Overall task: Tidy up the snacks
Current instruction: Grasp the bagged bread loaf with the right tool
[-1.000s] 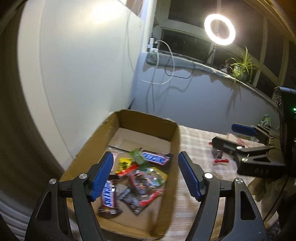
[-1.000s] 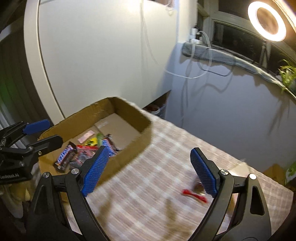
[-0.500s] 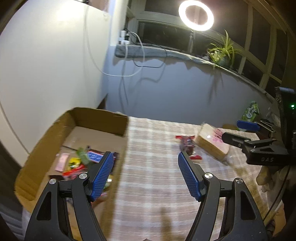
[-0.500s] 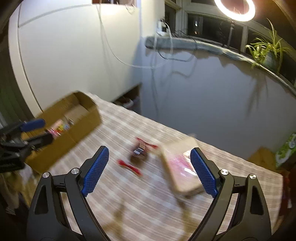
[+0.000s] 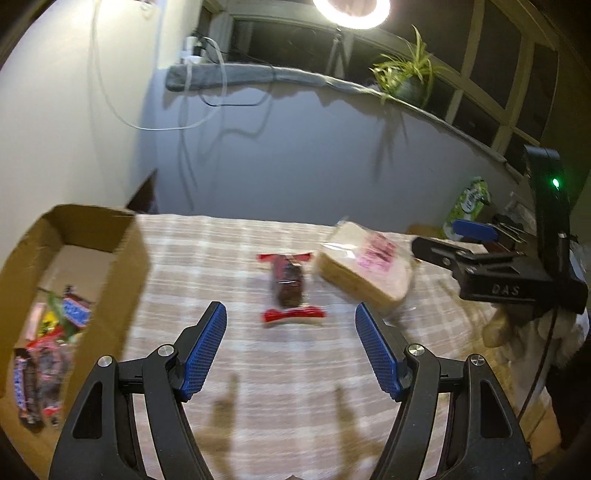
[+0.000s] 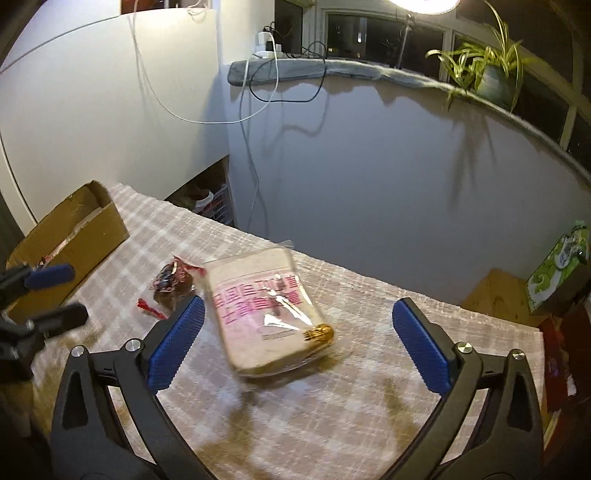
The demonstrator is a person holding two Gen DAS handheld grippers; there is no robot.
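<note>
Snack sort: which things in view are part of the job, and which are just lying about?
Part of the job:
- cardboard box with snacks in it
- red-wrapped snack on the tablecloth
- bagged sandwich bread

Just lying about:
- potted plant
- ring light
- white cable
- green carton

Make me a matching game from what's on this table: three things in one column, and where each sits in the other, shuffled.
Things:
1. cardboard box
2. red-wrapped snack
3. bagged bread

Places:
A. middle of the checked cloth, ahead of the left claw
B. at the table's left end, holding candy bars
C. ahead of the right claw, whose jaws are opening

Pairs: 1-B, 2-A, 3-C
</note>
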